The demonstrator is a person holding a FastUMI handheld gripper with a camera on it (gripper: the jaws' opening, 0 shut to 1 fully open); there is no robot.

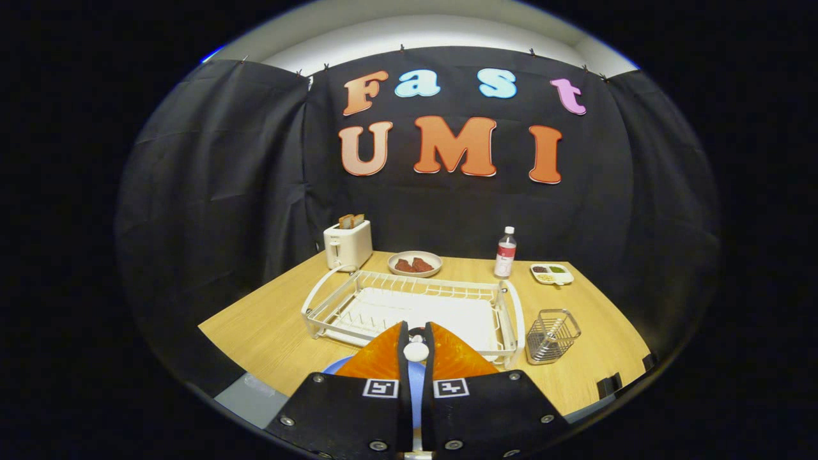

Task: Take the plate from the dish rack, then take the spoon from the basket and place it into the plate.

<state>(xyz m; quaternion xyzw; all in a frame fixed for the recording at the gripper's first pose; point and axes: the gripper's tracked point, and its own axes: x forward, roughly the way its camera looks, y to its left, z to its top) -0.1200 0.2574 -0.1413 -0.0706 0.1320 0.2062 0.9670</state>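
Between the fingers a white spoon handle (416,351) is sitting, gripper (416,333) clamping it | blue round plate (339,365) lying underneath | white wire dish rack (409,310) just beyond | metal wire basket (552,335) standing beside rack | toaster (347,245), bowl (415,263), bottle (505,252) standing far behind.

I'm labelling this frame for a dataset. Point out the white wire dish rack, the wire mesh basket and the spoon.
White wire dish rack (323,305): gripper view, left rim.
Wire mesh basket (551,337): gripper view, front wall.
White spoon (416,351): gripper view, rounded end between the fingers.

Mock kitchen booth: toaster (347,245), dish rack (412,308)
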